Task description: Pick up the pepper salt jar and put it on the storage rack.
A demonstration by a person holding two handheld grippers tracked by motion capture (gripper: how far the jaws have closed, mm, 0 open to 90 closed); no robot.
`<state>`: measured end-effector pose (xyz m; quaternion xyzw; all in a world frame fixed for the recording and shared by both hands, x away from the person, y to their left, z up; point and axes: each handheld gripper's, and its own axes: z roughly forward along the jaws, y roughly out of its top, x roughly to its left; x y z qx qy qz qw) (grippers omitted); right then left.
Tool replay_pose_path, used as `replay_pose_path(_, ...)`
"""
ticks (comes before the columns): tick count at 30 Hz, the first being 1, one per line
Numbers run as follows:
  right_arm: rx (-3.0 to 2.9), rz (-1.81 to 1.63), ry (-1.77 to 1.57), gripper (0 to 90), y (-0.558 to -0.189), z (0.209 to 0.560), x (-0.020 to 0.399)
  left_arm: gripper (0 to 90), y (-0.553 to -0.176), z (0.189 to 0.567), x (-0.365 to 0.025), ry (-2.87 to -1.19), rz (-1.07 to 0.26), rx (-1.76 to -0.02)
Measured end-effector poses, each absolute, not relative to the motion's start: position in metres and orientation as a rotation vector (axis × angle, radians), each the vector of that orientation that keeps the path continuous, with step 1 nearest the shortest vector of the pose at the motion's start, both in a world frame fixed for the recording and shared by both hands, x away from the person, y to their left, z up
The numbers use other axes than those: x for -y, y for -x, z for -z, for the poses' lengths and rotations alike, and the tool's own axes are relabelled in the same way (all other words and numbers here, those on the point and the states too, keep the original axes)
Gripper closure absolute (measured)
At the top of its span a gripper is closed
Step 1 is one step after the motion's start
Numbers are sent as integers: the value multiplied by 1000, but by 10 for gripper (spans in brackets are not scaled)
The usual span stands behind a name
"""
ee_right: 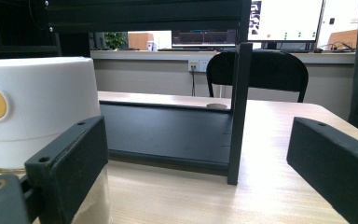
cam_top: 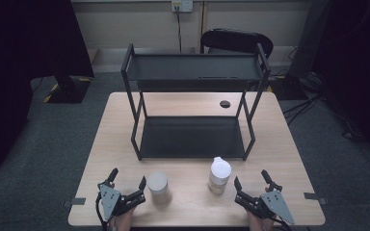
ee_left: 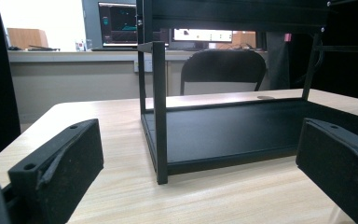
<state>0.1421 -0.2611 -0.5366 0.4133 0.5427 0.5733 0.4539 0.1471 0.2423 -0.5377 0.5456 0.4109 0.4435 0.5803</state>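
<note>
black 2-tier rack [cam_top: 192, 137] on table [cam_top: 115, 144] — chair [cam_top: 236, 41] behind

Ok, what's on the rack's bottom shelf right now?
Nothing: the rack's bottom shelf looks bare in all three views. Both jars stand on the table in front of it.

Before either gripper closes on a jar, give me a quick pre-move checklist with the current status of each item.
1. Left gripper open, nothing between its fingers: ok.
2. Right gripper open, nothing held: ok.
3. Round-lidded jar upright, just right of the left gripper: ok.
4. White-capped jar upright, just left of the right gripper: ok.
5. Rack's lower shelf free for placing: ok.
6. Jar lids tight: cannot tell.
</note>
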Motion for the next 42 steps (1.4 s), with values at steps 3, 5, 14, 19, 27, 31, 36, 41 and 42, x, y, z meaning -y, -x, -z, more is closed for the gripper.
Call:
replay_pose_path(3, -1339, -1415, -1020, 42, -142, 537, 261, 0, -147, 538, -242, -1274, -1038, -962)
replay_pose_path(5, -1339, -1415, -1021, 42, -142, 537, 261, 0, -147, 538, -242, -1274, -1038, -963)
replay_pose_path(14, -1337, -1413, -1022, 41, -142, 537, 261, 2, -146, 537, -238, -1268, -1056, -978)
replay_pose_path(19, -1337, -1414, -1022, 33, -142, 537, 261, 2, -147, 537, -240, -1271, -1047, -974)
replay_pose_path(27, -1339, -1417, -1019, 27, -142, 537, 261, 0, -146, 537, -239, -1268, -1052, -977)
replay_pose_path(31, -1341, -1418, -1018, 26, -142, 537, 262, 0, -147, 537, -240, -1268, -1045, -978)
replay_pose_path(36, -1334, -1412, -1023, 30, -142, 537, 260, 0, -147, 534, -244, -1262, -1014, -992)
replay_pose_path(41, -1332, -1409, -1023, 29, -142, 537, 259, 0, -143, 527, -245, -1238, -967, -1015)
replay_pose_path(42, -1331, -1408, -1025, 29, -142, 537, 259, 0, -143, 527, -246, -1231, -964, -1007)
